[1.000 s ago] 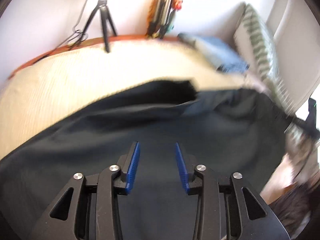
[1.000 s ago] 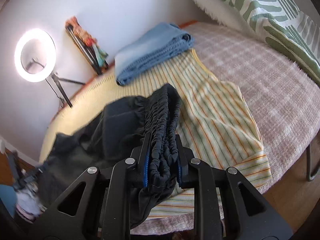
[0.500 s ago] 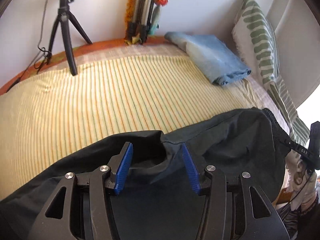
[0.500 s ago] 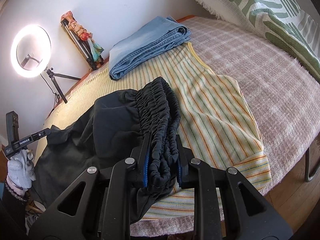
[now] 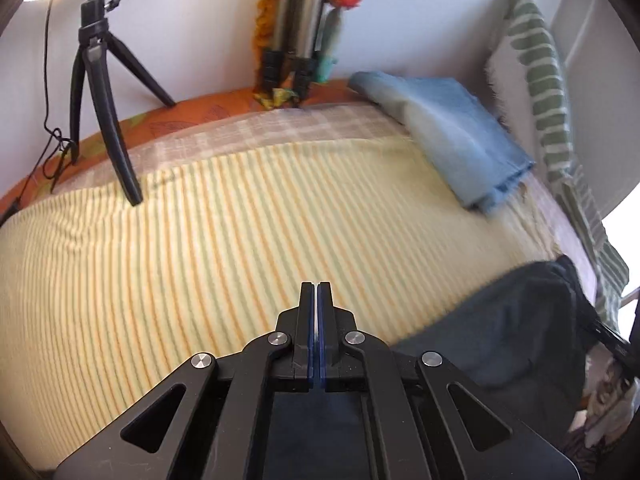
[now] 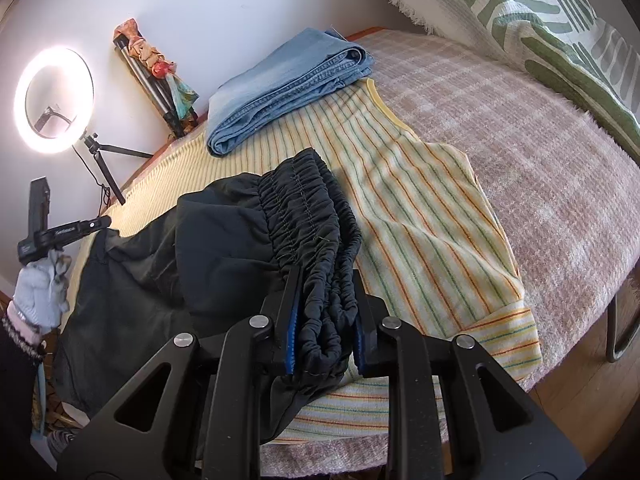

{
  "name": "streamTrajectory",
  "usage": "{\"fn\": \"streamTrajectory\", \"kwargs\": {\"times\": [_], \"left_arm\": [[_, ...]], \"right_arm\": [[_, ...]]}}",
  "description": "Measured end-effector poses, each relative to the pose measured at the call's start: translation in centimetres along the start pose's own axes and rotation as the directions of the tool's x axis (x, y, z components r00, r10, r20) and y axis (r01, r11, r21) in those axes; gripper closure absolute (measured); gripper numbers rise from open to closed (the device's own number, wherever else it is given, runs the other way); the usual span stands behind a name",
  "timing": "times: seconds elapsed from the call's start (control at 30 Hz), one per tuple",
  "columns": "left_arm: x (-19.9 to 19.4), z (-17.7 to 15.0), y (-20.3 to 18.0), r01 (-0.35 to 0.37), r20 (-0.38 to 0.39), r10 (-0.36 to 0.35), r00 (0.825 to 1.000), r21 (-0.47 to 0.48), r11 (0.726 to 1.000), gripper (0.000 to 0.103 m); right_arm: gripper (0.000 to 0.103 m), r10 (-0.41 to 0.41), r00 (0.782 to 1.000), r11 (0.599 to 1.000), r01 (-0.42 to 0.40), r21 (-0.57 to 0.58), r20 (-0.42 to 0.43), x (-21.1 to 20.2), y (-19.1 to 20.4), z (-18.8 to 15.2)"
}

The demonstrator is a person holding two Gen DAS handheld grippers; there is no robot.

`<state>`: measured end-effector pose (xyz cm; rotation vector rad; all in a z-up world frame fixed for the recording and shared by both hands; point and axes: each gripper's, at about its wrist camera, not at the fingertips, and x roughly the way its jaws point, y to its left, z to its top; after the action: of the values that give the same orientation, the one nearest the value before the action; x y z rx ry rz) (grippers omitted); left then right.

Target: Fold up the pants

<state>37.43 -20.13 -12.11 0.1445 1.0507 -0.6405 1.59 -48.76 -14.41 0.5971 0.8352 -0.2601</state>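
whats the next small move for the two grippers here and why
Probably carry the right gripper, shut on the waistband of the black pants, over toward the left gripper to fold them. The left one's jaws are shut, though whether on cloth cannot be told. The pants lie bunched on the striped sheet, unfolded.
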Motion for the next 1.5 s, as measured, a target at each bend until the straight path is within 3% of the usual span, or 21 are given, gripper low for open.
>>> {"fn": "streamTrajectory", "kwargs": {"times": [0.07,0.17,0.3,0.47,0.57,0.73,0.87,0.97,1.03,1.17,1.23,1.27,1.33,1.43,1.5], "left_arm": [[0.4,0.6,1.2,-0.046,0.018,0.046,0.999,-0.021,0.999,0.103],[-1.1,1.0,2.3,0.005,0.057,0.000,0.998,-0.085,0.996,0.103],[-4.9,-0.5,0.8,0.015,0.060,-0.014,0.998,-0.019,1.000,0.093],[-9.0,-6.5,-1.0,0.020,0.010,-0.021,1.000,0.070,0.997,0.091],[-10.0,-11.6,0.4,0.054,-0.072,-0.054,0.996,-0.001,0.999,0.091],[-12.6,-20.2,1.6,0.000,-0.142,-0.010,0.990,-0.065,0.998,0.091],[-15.7,-22.9,3.8,-0.033,-0.113,0.017,0.994,-0.144,0.989,0.091],[-18.8,-23.4,6.7,-0.047,-0.056,0.035,0.998,-0.230,0.972,0.088],[-21.2,-23.7,8.6,-0.079,0.000,0.081,0.997,-0.267,0.961,0.077],[-24.8,-24.9,12.6,-0.134,0.086,0.177,0.980,-0.370,0.919,0.076],[-25.6,-25.7,14.3,-0.157,0.112,0.222,0.969,-0.419,0.894,0.069],[-25.7,-26.0,15.0,-0.171,0.117,0.244,0.963,-0.438,0.883,0.068],[-25.4,-26.7,16.4,-0.208,0.120,0.297,0.947,-0.475,0.855,0.068],[-24.3,-27.9,18.7,-0.226,0.110,0.332,0.937,-0.535,0.814,0.068],[-23.5,-28.2,20.0,-0.240,0.099,0.353,0.930,-0.563,0.791,0.068]], "right_arm": [[0.081,-0.004,1.000,1.000,0.004,-0.002,-0.003,0.1,0.0,0.1],[0.081,-0.012,1.000,1.000,0.012,-0.012,-0.004,0.2,0.2,0.1],[0.079,0.005,1.000,1.000,-0.005,-0.002,-0.016,0.2,0.0,0.3],[0.077,0.005,1.000,1.000,-0.006,-0.019,-0.026,-0.1,-0.2,0.3],[0.077,-0.007,1.000,1.000,0.006,-0.023,-0.028,-0.1,0.0,0.3],[0.077,-0.038,0.999,0.999,0.037,-0.034,-0.025,-0.3,0.7,0.4],[0.066,-0.137,0.990,0.988,0.138,-0.074,0.020,-1.6,1.6,0.7],[0.065,-0.220,0.966,0.962,0.237,-0.133,0.133,-4.4,3.0,1.0],[0.062,-0.158,0.968,0.970,0.189,-0.155,0.194,-6.3,4.6,1.6],[0.060,-0.036,0.981,0.948,0.094,-0.303,0.192,-6.4,10.3,3.0],[0.060,0.066,0.989,0.917,-0.007,-0.398,0.135,-5.3,14.4,3.6],[0.060,0.134,0.987,0.889,-0.083,-0.450,0.083,-4.2,17.2,4.0],[0.060,0.206,0.978,0.836,-0.161,-0.524,0.028,-1.9,21.6,4.2],[0.060,0.245,0.966,0.774,-0.245,-0.584,-0.081,2.4,27.1,3.9],[0.060,0.264,0.948,0.767,-0.319,-0.557,-0.180,6.4,30.2,4.1]]}}
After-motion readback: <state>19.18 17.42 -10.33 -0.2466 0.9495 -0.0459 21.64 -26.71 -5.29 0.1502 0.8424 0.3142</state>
